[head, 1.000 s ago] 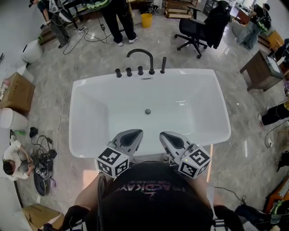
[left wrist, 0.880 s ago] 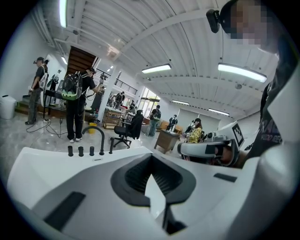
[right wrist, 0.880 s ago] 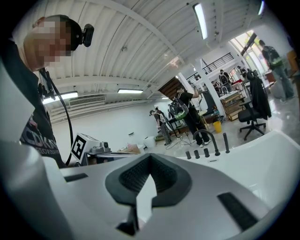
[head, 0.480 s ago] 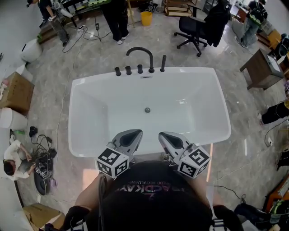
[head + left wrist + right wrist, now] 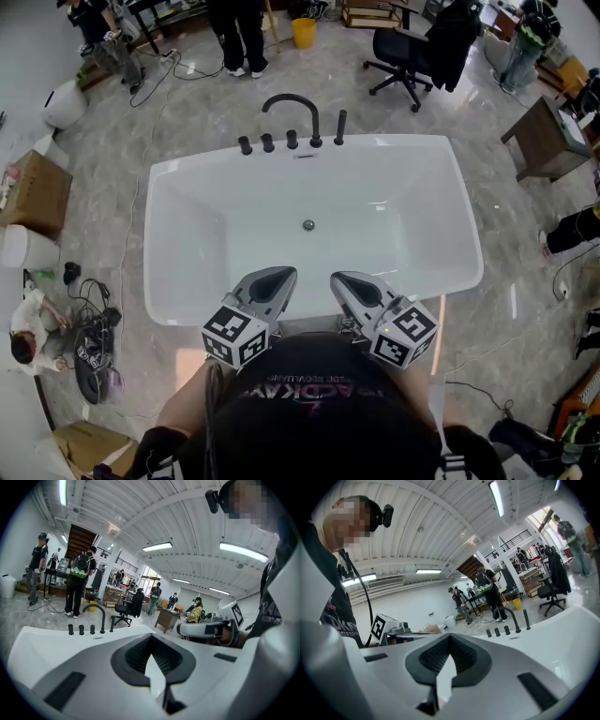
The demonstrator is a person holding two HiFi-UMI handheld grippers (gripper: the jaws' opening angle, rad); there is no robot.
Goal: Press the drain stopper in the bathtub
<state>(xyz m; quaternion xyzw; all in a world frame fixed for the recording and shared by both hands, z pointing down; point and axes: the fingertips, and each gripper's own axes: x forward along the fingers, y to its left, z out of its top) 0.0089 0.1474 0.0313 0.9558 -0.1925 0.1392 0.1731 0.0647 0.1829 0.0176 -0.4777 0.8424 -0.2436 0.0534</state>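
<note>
The white bathtub (image 5: 309,150) fills the middle of the head view. Its small round metal drain stopper (image 5: 307,224) sits in the tub floor, toward the faucet side. A black arched faucet (image 5: 292,111) and a row of black knobs (image 5: 268,143) stand on the far rim. Both grippers hover side by side over the near rim, close to the person's chest and well short of the stopper. The left gripper (image 5: 272,278) (image 5: 152,663) looks shut with nothing in it. The right gripper (image 5: 354,284) (image 5: 447,665) looks shut and empty as well.
Beyond the tub stand a black office chair (image 5: 412,56) and a yellow bucket (image 5: 304,32). On the left are a cardboard box (image 5: 33,192), cables, and a crouching person (image 5: 33,333). A wooden table (image 5: 548,131) is at right. People stand at the far back.
Both grippers stay where they were over the near rim. The head view has shifted slightly, and the people standing at the back have moved farther away.
</note>
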